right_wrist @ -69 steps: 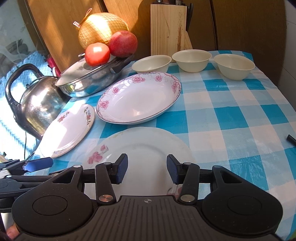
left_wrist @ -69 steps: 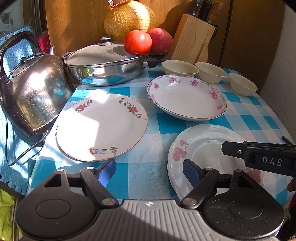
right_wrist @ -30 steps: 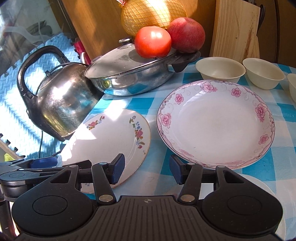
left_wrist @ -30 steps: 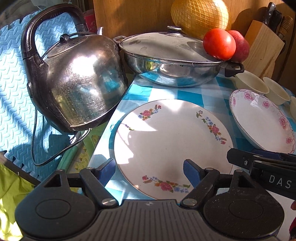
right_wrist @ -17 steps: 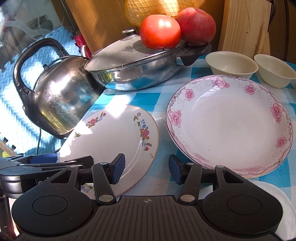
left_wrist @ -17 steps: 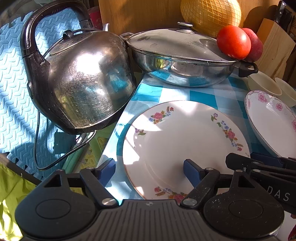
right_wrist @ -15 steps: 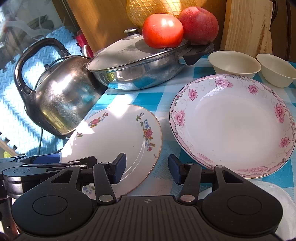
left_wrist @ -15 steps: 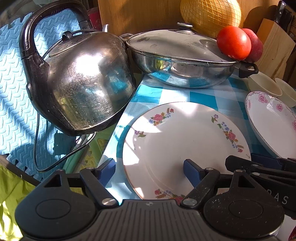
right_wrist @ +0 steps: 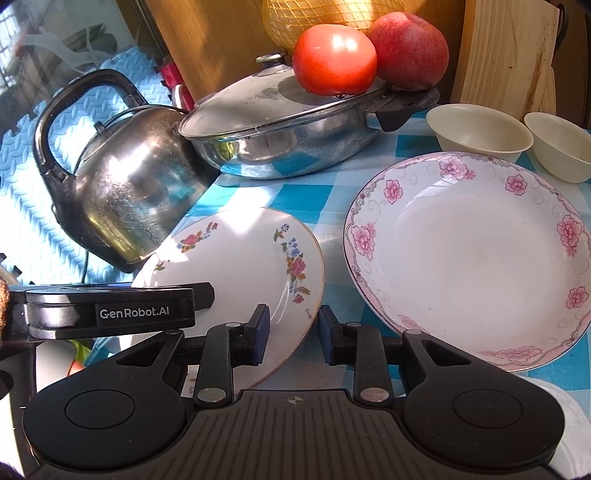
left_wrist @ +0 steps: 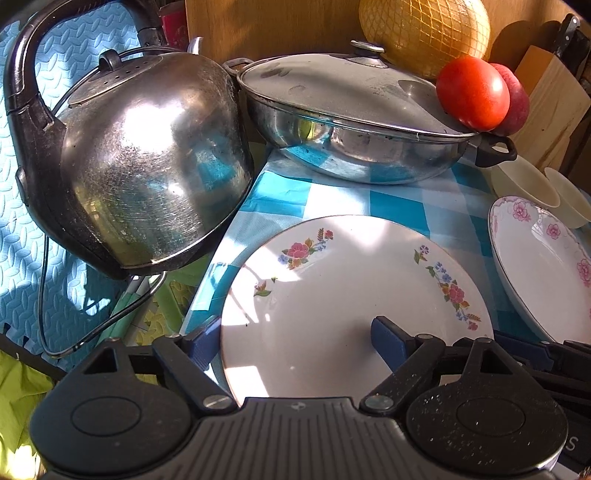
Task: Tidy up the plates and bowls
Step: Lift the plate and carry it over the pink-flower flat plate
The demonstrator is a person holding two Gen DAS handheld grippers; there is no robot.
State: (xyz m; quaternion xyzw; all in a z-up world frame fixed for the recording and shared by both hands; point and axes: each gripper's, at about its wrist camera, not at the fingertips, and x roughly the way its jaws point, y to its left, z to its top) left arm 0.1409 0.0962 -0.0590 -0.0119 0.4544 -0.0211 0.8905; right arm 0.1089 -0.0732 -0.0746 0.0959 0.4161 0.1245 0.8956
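Nearest to us, our left gripper (left_wrist: 291, 341) has its jaws spread wide across the near left rim of the flat floral plate (left_wrist: 351, 306), one finger off the rim on the left, the other over the plate's face; whether either touches the china we cannot tell. Our right gripper (right_wrist: 291, 328) straddles the same plate's near right edge (right_wrist: 258, 266) with jaws parted, the left finger above the plate, the right one just outside the rim. We count two plates in full view on the checked surface (right_wrist: 306, 195): the flat one and, just to its right, a deep pink-flowered plate (right_wrist: 472, 258). A third white plate (right_wrist: 569, 421) is only a sliver at the right view's lower corner. Behind the deep plate sit two cream bowls (right_wrist: 480, 129), the second cut off by the frame. Farther back: one kettle (left_wrist: 147, 166), one lidded pan (left_wrist: 351, 122), one tomato (right_wrist: 334, 59) and one peach (right_wrist: 410, 50) on the lid, one netted pomelo (left_wrist: 424, 29) partly cropped, one wooden knife block (right_wrist: 509, 55).
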